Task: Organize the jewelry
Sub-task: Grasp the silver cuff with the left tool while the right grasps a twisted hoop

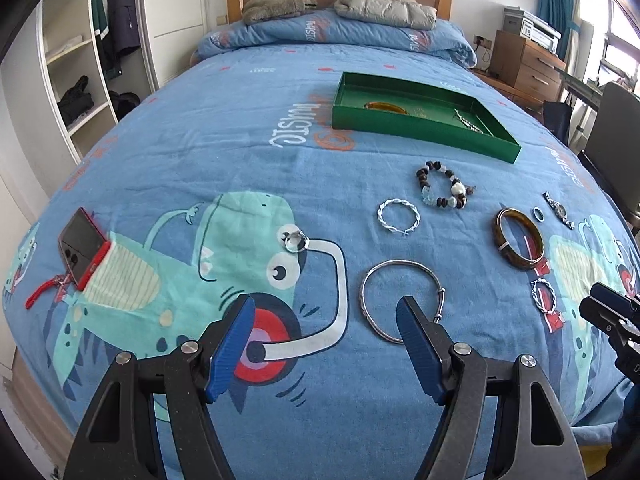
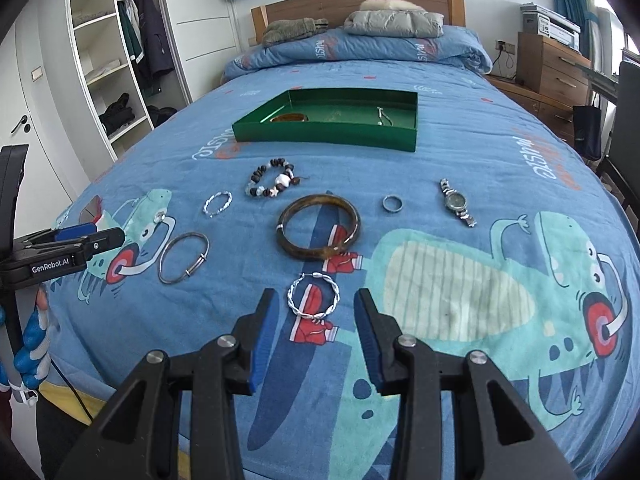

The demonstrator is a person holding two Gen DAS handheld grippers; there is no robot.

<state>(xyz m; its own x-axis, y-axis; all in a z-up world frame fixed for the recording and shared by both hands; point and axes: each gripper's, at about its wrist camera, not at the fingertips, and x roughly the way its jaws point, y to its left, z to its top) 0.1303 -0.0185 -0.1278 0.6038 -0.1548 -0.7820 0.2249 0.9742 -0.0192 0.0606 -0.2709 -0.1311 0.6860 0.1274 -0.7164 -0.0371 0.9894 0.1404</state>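
Blue bedspread (image 1: 200,128) bearing loose jewelry: a plain silver bangle (image 1: 402,300), a twisted silver bracelet (image 2: 313,295), a brown bangle (image 2: 318,226), a bead bracelet (image 2: 272,182), a ring (image 2: 391,203) and a watch (image 2: 457,202), all lying in front of the green tray (image 2: 324,134). Left gripper (image 1: 326,316) with jaws apart and empty beside the plain silver bangle; right gripper (image 2: 316,308) with jaws apart, nothing clamped, the twisted silver bracelet lying just ahead between its fingertips.

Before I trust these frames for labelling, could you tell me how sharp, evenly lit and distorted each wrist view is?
Left wrist view: sharp, soft daylight, strong fisheye bowing the bed, dark corner vignetting, window blown out. Right wrist view: equally sharp, tray and watch crisp, faint shadows only, same barrel curve and dark corners.
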